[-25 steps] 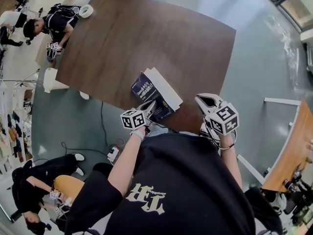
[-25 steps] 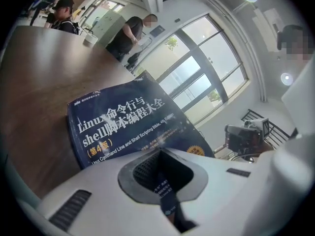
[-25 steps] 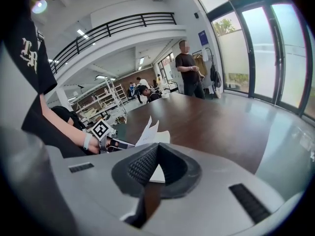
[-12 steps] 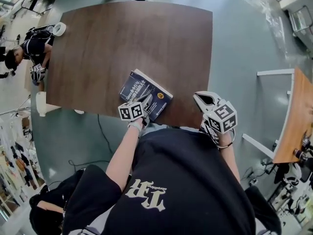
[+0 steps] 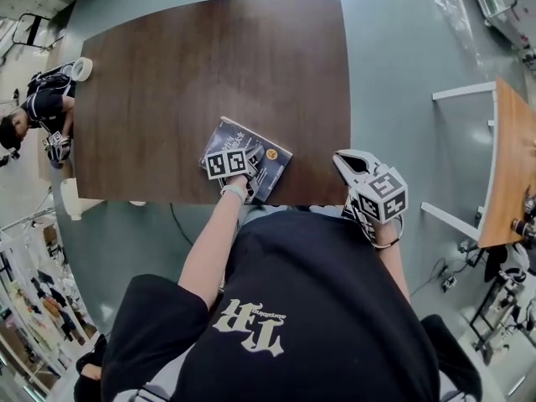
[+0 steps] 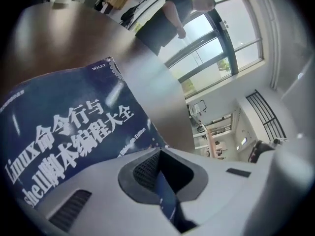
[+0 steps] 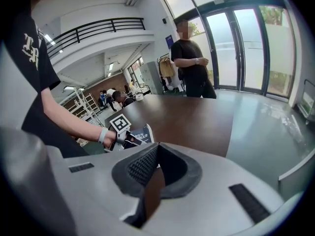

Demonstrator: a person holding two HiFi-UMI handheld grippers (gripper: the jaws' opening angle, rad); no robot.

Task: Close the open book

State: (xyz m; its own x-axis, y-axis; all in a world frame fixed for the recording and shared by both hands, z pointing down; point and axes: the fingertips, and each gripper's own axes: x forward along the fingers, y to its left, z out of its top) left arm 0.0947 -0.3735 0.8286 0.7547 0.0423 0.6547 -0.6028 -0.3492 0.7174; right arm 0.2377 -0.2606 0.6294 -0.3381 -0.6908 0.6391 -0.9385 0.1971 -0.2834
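The dark blue book (image 5: pixel 270 164) lies shut and flat near the front edge of the brown table (image 5: pixel 209 65), cover up with white print. My left gripper (image 5: pixel 249 156) is over the book's near left part, jaws shut, with the cover (image 6: pixel 74 127) right under them. The left gripper view cannot tell me whether the jaws touch the cover. My right gripper (image 5: pixel 348 161) hovers at the table's front right corner, jaws shut and empty, apart from the book. In the right gripper view the book (image 7: pixel 141 133) shows beside the left gripper's marker cube (image 7: pixel 118 123).
A roll of tape (image 5: pixel 81 68) sits at the table's far left corner, where a person (image 5: pixel 33 107) crouches. Another person (image 7: pixel 192 68) stands at the far edge. A second wooden table (image 5: pixel 515 157) stands to the right. Grey floor surrounds the table.
The book's cover has come down from half open, with pages showing, to flat and shut. My left gripper followed it down onto the cover. The right gripper stayed put.
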